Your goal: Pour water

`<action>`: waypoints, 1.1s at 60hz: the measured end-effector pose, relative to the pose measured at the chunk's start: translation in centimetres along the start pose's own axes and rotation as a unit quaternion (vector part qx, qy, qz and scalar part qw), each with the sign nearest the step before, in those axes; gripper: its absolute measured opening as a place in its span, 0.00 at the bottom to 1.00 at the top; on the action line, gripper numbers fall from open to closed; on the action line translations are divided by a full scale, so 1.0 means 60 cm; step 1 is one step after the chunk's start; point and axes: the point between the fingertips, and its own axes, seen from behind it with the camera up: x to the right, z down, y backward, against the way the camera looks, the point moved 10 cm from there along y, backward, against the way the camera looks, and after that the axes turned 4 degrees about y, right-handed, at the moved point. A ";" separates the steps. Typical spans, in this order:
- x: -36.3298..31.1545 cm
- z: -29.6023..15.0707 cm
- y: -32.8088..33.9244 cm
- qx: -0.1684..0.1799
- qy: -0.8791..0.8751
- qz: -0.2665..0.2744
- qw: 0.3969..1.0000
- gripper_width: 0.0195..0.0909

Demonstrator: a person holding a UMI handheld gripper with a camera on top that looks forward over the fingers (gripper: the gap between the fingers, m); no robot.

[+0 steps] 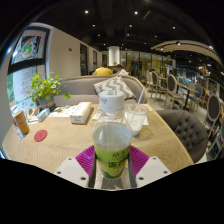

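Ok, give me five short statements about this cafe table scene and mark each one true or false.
1. The gripper holds a bottle with a green label between its fingers. True.
2. The bottle has a white cap. True.
3. A potted plant stands on the table, off to the left beyond the fingers. True.
4. The bottle lies on its side on the table. False: it is upright between the pink pads.
5. A red round coaster sits right of the bottle. False: it lies to the left, near the plant.
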 end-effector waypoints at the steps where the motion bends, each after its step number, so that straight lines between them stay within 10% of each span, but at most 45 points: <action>1: 0.000 0.000 0.000 0.000 0.000 0.002 1.000 0.38; 20: -0.013 -0.029 -0.004 -0.011 0.079 0.054 0.995 0.32; 37: -0.122 -0.216 0.024 0.017 0.253 0.156 0.955 0.33; 66: -0.569 -0.365 -0.060 0.048 0.736 0.222 0.638 0.32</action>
